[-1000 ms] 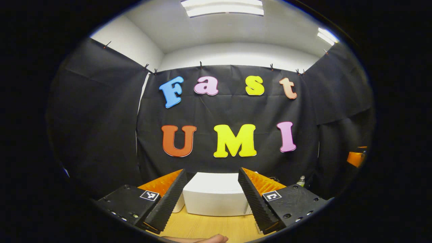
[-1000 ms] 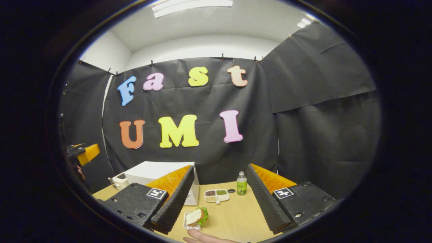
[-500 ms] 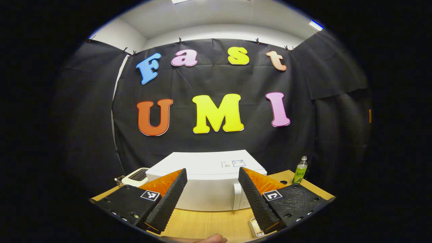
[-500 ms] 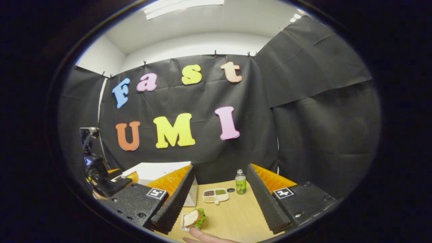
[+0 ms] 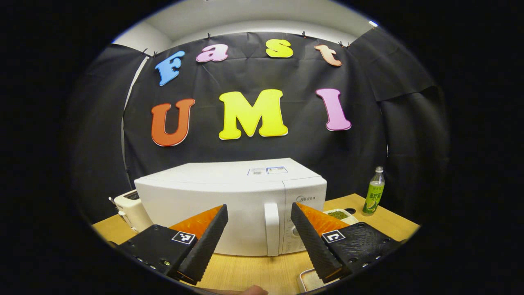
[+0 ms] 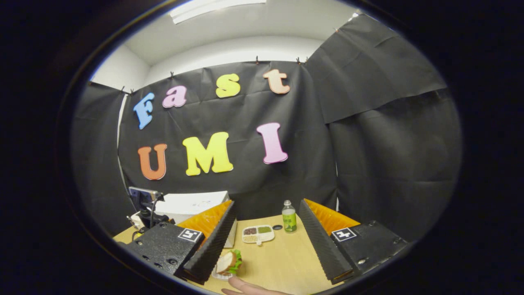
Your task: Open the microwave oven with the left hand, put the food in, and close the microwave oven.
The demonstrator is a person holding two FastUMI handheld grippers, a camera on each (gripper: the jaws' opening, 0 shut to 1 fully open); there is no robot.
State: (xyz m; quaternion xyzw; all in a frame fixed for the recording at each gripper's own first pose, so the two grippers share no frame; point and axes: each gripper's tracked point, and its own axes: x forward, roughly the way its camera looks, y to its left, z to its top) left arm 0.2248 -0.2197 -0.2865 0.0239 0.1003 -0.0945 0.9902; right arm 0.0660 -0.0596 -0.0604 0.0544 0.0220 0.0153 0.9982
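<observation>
A white microwave oven (image 5: 213, 196) stands shut on the wooden table, its vertical door handle (image 5: 271, 227) right ahead of my left gripper (image 5: 257, 241). That gripper is open, with nothing between its fingers, a short way in front of the door. In the right gripper view a sandwich with lettuce (image 6: 228, 262) lies on a small white tray near the front of the table. My right gripper (image 6: 265, 246) hangs open above the table, the sandwich just inside its left finger. The microwave oven (image 6: 192, 203) shows at the left behind that finger.
A green bottle (image 5: 373, 191) (image 6: 289, 217) stands at the back right of the table. A divided dish of grains (image 6: 257, 234) lies beside it. A white toaster (image 5: 127, 207) sits left of the microwave. A white tray corner (image 5: 309, 280) lies under my left gripper's right finger.
My left gripper has dropped and come closer to the microwave, so its door and handle now face me. My right gripper has tilted slightly down; the sandwich sits lower between its fingers.
</observation>
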